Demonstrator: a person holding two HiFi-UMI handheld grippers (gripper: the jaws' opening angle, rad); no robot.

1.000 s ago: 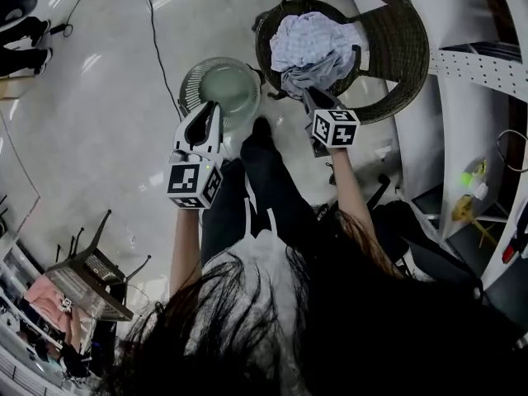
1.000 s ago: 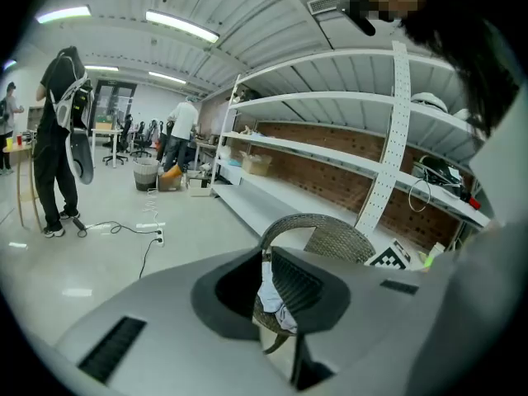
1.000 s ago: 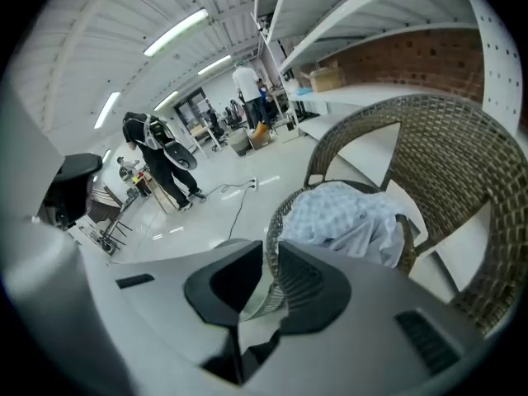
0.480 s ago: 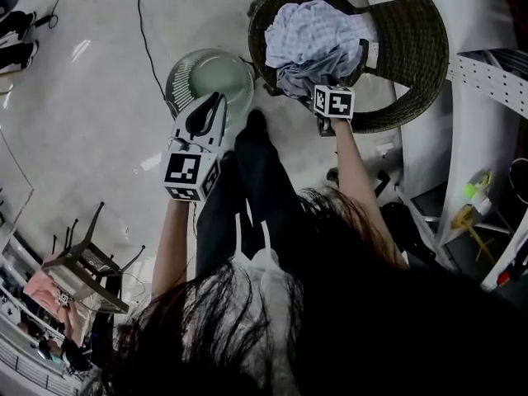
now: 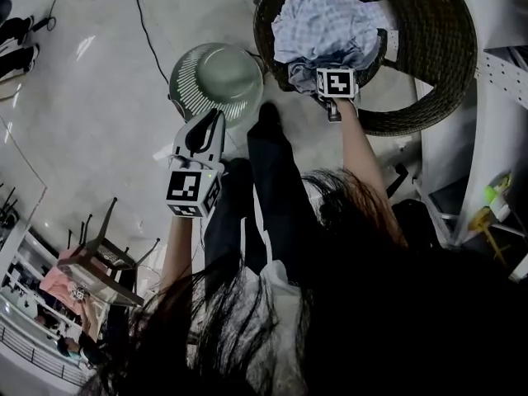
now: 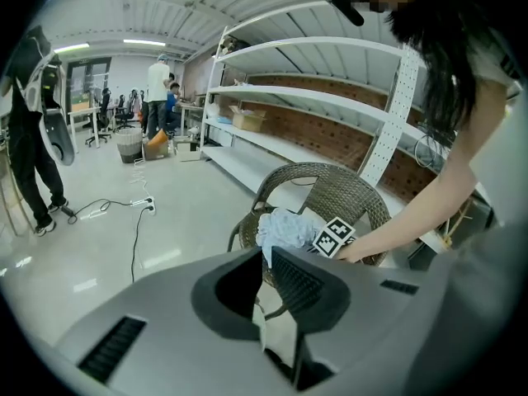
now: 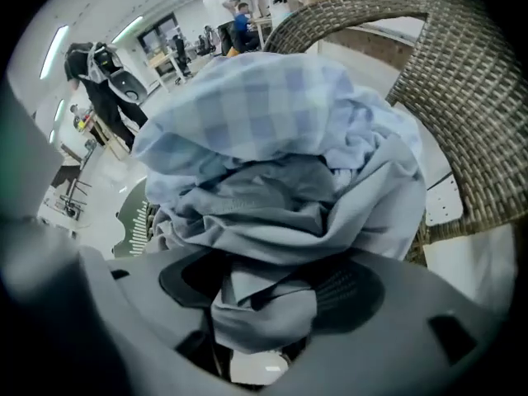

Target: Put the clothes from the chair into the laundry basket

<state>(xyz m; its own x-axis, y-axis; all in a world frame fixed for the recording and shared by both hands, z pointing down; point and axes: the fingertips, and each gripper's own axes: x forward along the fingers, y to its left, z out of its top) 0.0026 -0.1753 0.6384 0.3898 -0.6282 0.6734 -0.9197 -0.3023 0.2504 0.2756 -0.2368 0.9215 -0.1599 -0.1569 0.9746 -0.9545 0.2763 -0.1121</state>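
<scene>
Head view: the clothes (image 5: 326, 23) lie heaped on the chair (image 5: 441, 64). The basket (image 5: 216, 77) stands on the floor just beside the chair, and nothing shows in it. The right hand-held gripper (image 5: 333, 77) points down into the near edge of the heap. The left hand-held gripper (image 5: 213, 120) hangs near the basket. The basket mouth looks smaller than the heap, so a big loose bundle could drape over its rim or miss it.

Left gripper view: the left hand-held gripper (image 6: 266, 262) has its jaws together with nothing between them, so it looks unready to steady anything. The clothes (image 6: 285, 225) sit well ahead of it on the chair (image 6: 338, 192).

Right gripper view: the jaws of the right hand-held gripper (image 7: 264, 291) have just been opening and stand wide apart. A grey fold (image 7: 260, 304) of the clothes (image 7: 272, 139) hangs between them, unpinched. Closing on that thin fold alone risks a weak hold that slips on the way to the basket (image 7: 136, 213). The garments look tangled, so pulling one may drag the checked one off the seat onto the floor. Pushed deeper, the jaws could snag the wicker (image 7: 462, 97).
</scene>
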